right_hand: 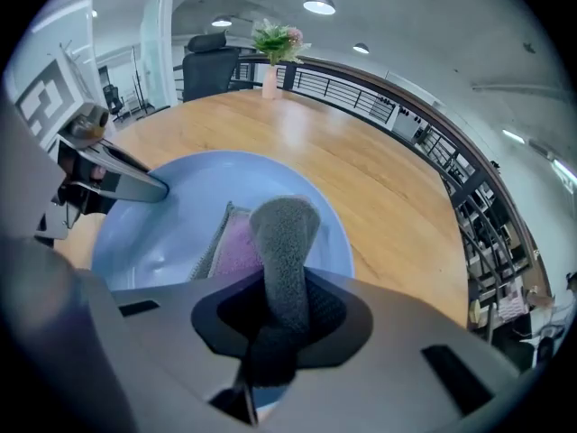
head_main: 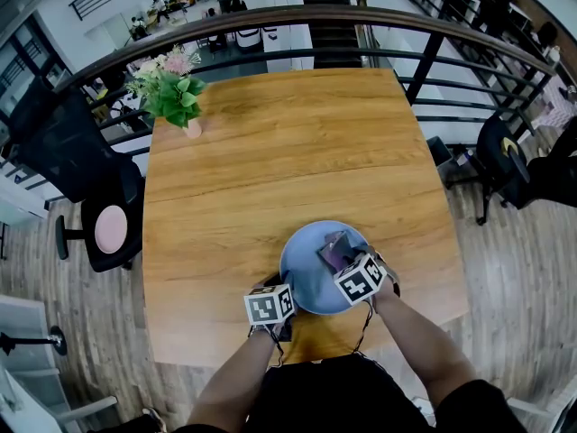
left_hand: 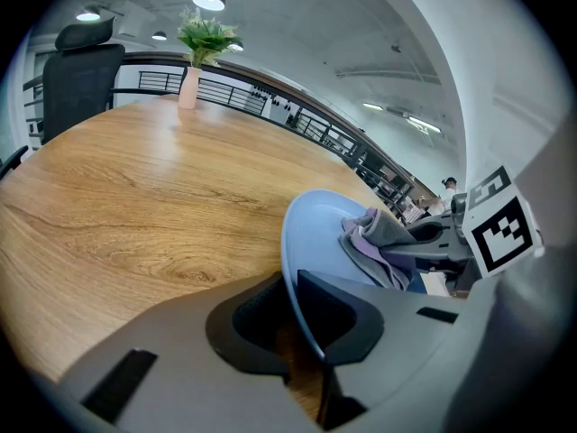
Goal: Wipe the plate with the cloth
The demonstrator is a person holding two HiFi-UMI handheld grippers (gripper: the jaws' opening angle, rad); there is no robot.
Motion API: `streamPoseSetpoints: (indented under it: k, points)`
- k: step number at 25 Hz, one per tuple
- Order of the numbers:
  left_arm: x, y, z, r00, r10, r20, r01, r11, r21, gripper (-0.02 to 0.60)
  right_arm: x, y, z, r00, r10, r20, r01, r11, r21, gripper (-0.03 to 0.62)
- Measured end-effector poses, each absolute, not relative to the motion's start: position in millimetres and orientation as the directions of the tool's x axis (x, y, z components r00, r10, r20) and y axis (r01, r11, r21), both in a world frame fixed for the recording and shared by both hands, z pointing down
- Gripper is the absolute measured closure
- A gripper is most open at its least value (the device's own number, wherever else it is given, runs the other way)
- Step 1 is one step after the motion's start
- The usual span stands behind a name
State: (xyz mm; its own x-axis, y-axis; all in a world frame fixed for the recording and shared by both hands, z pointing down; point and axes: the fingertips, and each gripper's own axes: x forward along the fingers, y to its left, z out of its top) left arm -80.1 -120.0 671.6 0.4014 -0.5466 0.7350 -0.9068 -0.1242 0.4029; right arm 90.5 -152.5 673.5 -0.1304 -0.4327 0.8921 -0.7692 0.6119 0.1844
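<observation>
A light blue plate (head_main: 311, 278) sits near the front edge of the wooden table, tilted up on its near left side. My left gripper (head_main: 281, 307) is shut on the plate's rim (left_hand: 302, 309), which passes between its jaws. My right gripper (head_main: 347, 258) is shut on a grey and purple cloth (head_main: 338, 249) and holds it down on the plate's face. In the right gripper view the cloth (right_hand: 275, 242) rises from between the jaws and spreads on the plate (right_hand: 171, 233). The left gripper view shows the cloth (left_hand: 379, 242) bunched against the plate with the right gripper behind it.
A pink vase of flowers (head_main: 176, 93) stands at the table's far left corner. A black railing (head_main: 297, 16) runs behind the table (head_main: 270, 170). A black office chair (head_main: 99, 206) stands to the left and another chair (head_main: 500, 165) to the right.
</observation>
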Motion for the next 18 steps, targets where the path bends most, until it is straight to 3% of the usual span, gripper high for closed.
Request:
streamPoseSetpoints:
  k: [9, 18]
  points:
    - [-79.3, -119.0, 671.0, 0.402, -0.543, 0.737, -0.906, -0.121, 0.405, 0.52, 112.8, -166.3, 669.0, -0.075, -0.47, 0.88, -0.743, 0.614, 0.265, 0.52]
    - [-80.6, -119.6, 671.5, 0.398, -0.545, 0.738, -0.908, -0.122, 0.4, 0.52, 124.9, -180.2, 647.5, -0.083, -0.595, 0.8, -0.826, 0.49, 0.278, 0.519]
